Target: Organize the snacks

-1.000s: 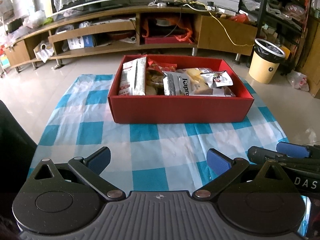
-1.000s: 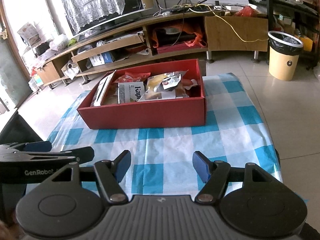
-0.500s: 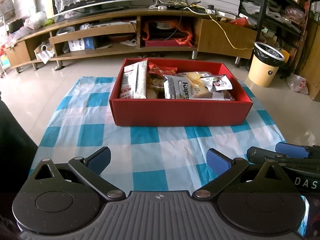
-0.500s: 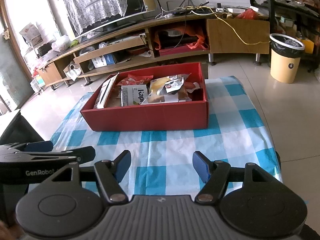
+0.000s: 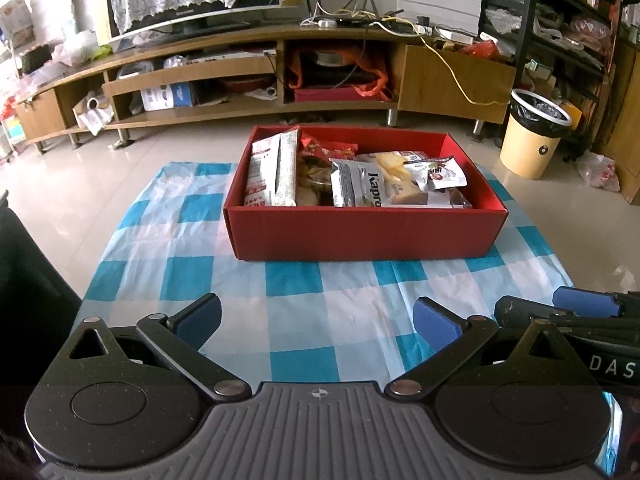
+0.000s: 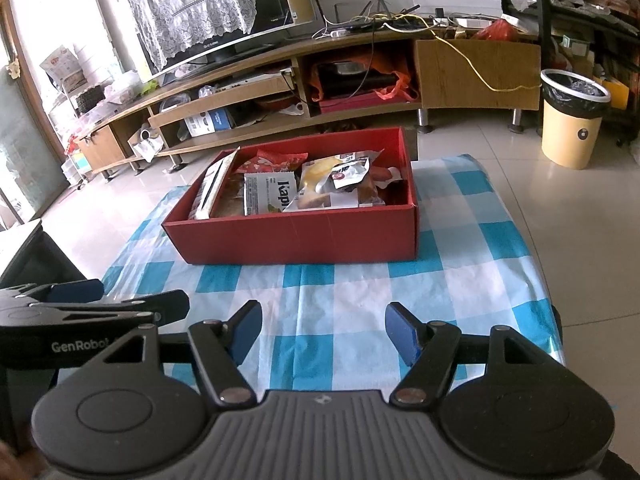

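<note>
Left wrist view: taking the red box (image 5: 364, 232) as the landmark, the left tongs (image 5: 318, 318) hang well short of its near wall, over the blue-and-white checked cloth (image 5: 192, 276) that covers the surface, jaws wide apart and holding nothing. Inside the box, at its left end, a tall white-and-red packet (image 5: 272, 168) stands on edge; right of it a red bag (image 5: 328, 146) lies toward the box's far wall, then a silver "Kapro" packet (image 5: 358, 182) near the middle, then a yellow bag (image 5: 394, 164) and a crumpled silver pouch (image 5: 440, 170) toward the right end, which itself looks partly bare. Right of the box and also short of its near wall, the right tongs (image 6: 324, 328) are likewise spread apart and empty. No snack shows on the cloth outside the box in either view, so gathering looks done as far as can be seen. The packets lie overlapped and tilted against each other, so some straightening inside the box may be left; I judge the task at or near its end, with both tongs held off from the box
</note>
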Action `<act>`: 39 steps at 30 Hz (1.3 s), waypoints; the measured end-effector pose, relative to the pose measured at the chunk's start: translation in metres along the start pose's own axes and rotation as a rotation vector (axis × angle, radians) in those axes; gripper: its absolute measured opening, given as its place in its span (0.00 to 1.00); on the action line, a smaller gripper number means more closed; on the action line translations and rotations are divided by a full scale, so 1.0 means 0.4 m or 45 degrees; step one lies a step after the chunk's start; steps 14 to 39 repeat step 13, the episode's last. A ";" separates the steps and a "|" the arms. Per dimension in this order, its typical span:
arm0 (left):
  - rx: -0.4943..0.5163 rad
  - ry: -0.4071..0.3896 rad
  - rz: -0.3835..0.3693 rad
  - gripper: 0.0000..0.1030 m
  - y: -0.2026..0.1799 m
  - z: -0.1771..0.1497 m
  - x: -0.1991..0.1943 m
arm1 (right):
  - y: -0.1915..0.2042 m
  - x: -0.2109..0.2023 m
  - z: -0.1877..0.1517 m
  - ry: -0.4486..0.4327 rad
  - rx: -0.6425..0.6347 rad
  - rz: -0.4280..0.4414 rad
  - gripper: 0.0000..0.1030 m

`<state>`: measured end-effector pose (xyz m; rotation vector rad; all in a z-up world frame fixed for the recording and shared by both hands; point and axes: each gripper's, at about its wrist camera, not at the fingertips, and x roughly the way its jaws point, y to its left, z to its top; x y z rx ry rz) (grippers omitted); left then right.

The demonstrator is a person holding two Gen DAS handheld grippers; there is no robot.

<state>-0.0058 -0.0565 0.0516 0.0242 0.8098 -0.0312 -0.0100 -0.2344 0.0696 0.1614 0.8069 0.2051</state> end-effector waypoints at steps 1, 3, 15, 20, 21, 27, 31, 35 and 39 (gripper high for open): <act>-0.002 -0.006 -0.001 1.00 0.001 0.000 -0.001 | 0.000 0.001 0.000 0.000 0.001 0.000 0.62; -0.001 -0.016 0.000 1.00 0.003 0.002 -0.002 | 0.001 0.001 0.000 0.001 -0.002 -0.001 0.62; 0.003 -0.017 0.000 1.00 0.006 0.004 0.001 | 0.002 -0.006 0.011 -0.005 -0.004 -0.010 0.63; 0.003 -0.017 0.000 1.00 0.006 0.004 0.001 | 0.002 -0.006 0.011 -0.005 -0.004 -0.010 0.63; 0.003 -0.017 0.000 1.00 0.006 0.004 0.001 | 0.002 -0.006 0.011 -0.005 -0.004 -0.010 0.63; 0.003 -0.017 0.000 1.00 0.006 0.004 0.001 | 0.002 -0.006 0.011 -0.005 -0.004 -0.010 0.63; 0.003 -0.017 0.000 1.00 0.006 0.004 0.001 | 0.002 -0.006 0.011 -0.005 -0.004 -0.010 0.63; 0.003 -0.017 0.000 1.00 0.006 0.004 0.001 | 0.002 -0.006 0.011 -0.005 -0.004 -0.010 0.63; 0.003 -0.017 0.000 1.00 0.006 0.004 0.001 | 0.002 -0.006 0.011 -0.005 -0.004 -0.010 0.63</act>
